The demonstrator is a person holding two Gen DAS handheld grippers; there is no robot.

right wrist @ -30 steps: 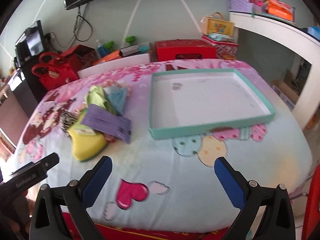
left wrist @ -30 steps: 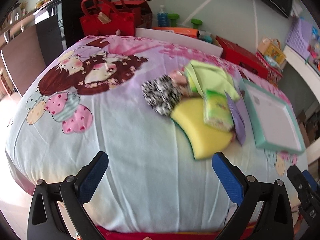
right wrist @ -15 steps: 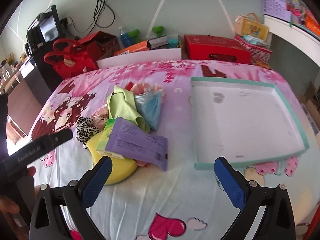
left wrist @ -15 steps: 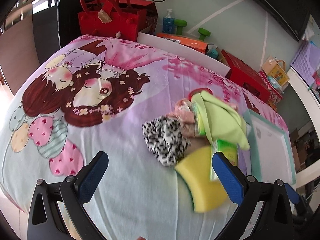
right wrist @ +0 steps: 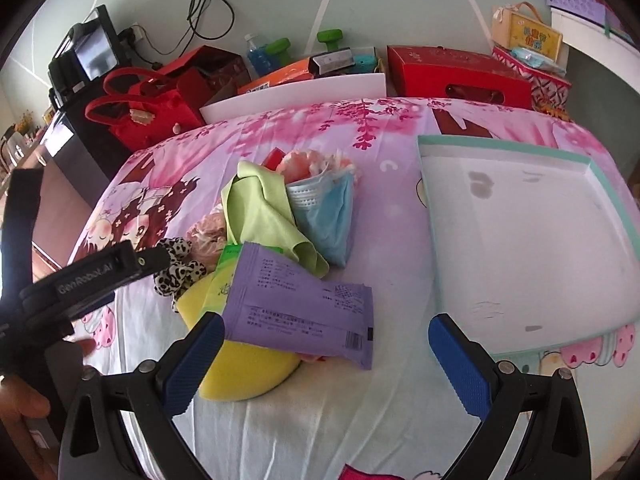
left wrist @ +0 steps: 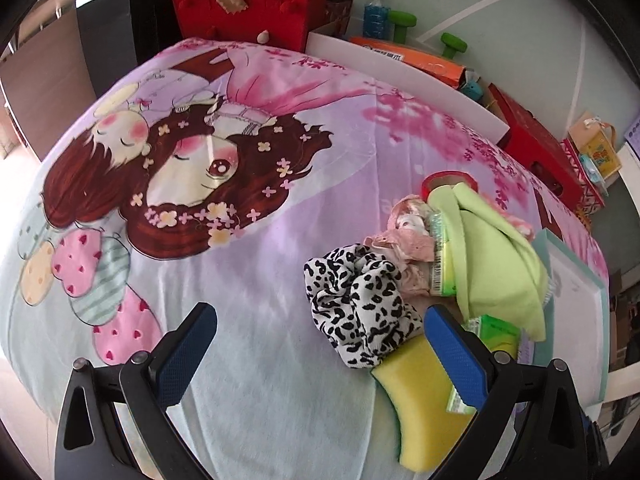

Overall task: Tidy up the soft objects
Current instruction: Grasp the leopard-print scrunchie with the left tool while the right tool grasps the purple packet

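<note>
Two hand-held grippers hover with blue pads spread wide over a bed covered in a cartoon-print sheet [left wrist: 248, 280], neither holding anything. The left gripper [left wrist: 320, 356] points at the near-left end of a heap of soft goods, its right finger [left wrist: 456, 356] low over a yellow sponge [left wrist: 424, 408] and just beside a leopard-print scrunchie [left wrist: 360, 304]. The right gripper [right wrist: 326, 360] frames a purple wipes packet [right wrist: 300, 300] that lies across the sponge [right wrist: 240, 372] and a green packet [right wrist: 226, 276] at the near side of the pile; its left finger [right wrist: 192, 364] overlaps the sponge's near edge in the right wrist view, and contact cannot be judged.

Behind the packets, a lime-green cloth [right wrist: 264, 216] drapes over the middle of the heap, with a blue face mask [right wrist: 324, 220] leaning against its right side and a pink lace item [left wrist: 404, 240] bunched to its left. A roll of red tape [left wrist: 448, 180] peeks out at the far end of the pile.

To the right of the heap, well apart from it, a shallow white tray with a teal rim [right wrist: 436, 280] sits toward the bed's right edge. Beyond the far edge stand a red handbag [right wrist: 140, 116], a red box [right wrist: 456, 72], and a blue bottle [right wrist: 258, 54].
</note>
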